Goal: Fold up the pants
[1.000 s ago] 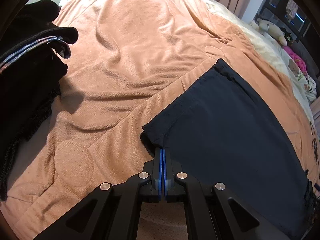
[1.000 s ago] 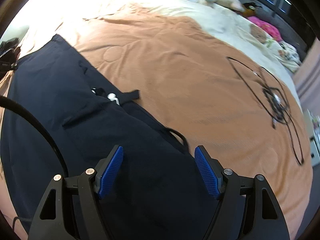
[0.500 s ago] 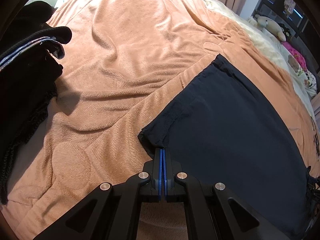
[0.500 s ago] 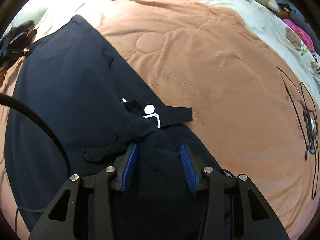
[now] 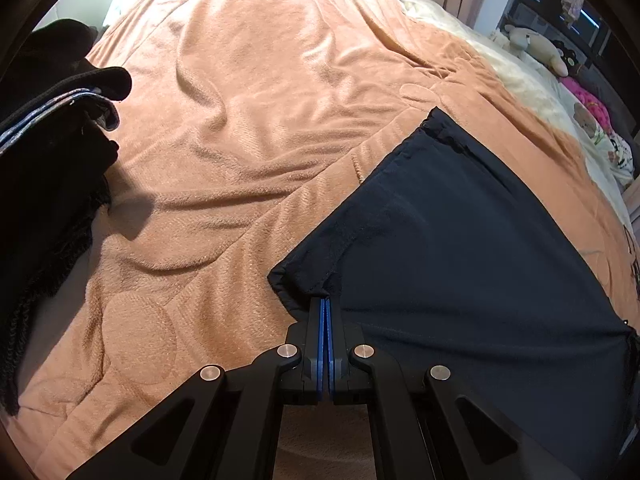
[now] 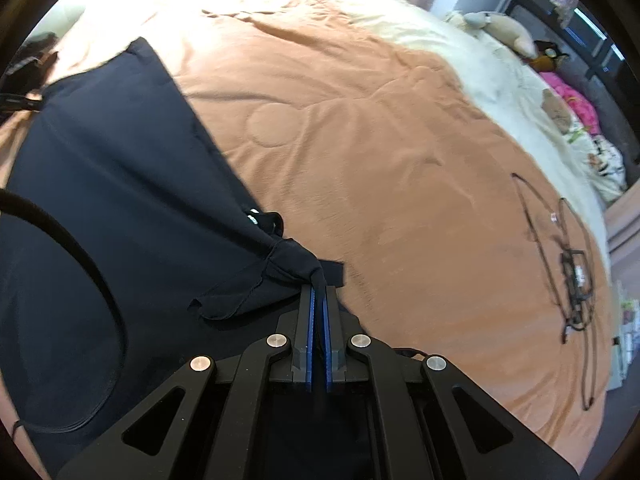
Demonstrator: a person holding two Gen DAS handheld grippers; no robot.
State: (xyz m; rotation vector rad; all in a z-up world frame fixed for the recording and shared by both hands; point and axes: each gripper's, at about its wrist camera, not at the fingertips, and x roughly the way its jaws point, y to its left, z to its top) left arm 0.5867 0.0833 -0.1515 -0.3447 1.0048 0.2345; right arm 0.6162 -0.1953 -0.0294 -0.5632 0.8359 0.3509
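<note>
Your left gripper (image 5: 324,300) pinches 1 corner of the pants (image 5: 460,240); your right gripper (image 6: 319,290) pinches another bunched edge on the bed (image 6: 400,160).

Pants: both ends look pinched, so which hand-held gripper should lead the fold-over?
Probably the right hand-held gripper. It is shut on the bunched end of the pants, already raised off the blanket. The left hand-held gripper pins a corner low.
</note>
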